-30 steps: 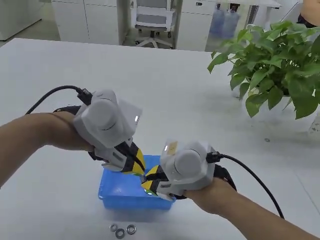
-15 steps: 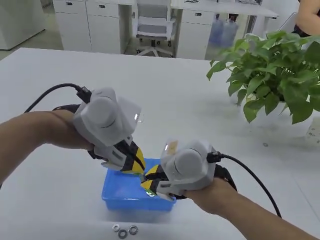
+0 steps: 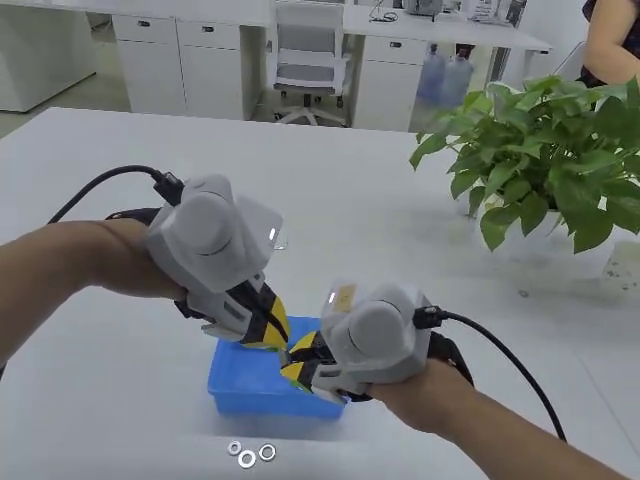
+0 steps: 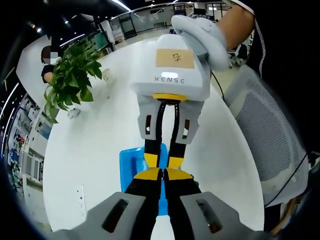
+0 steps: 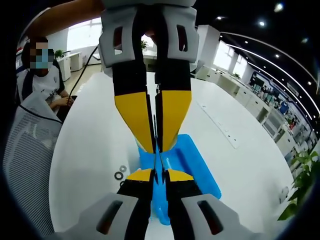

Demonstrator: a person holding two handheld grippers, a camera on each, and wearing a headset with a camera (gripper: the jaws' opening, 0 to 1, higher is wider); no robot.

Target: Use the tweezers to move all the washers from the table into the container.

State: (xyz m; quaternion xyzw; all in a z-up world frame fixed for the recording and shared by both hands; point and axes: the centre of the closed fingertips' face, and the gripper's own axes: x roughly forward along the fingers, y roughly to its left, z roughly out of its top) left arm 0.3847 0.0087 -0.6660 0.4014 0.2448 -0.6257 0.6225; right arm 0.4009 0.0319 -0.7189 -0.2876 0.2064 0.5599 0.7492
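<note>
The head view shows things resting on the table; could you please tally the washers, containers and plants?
Washers: 3
Blue container: 1
Potted plant: 1
Total: 5

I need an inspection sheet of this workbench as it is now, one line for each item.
Surface: white table, smooth.
Job's things: blue container on the table; three washers on the table beside it, not inside; a thin strip between the jaws, likely the tweezers.
Clutter: potted plant at the table's far side.
Grippers: left hand-held gripper and right hand-held gripper meet tip to tip above the container, with both pairs of jaws closed on the strip.
Cables: a black cable leaves each gripper.
Surroundings: office chair, cabinets, a seated person.
</note>
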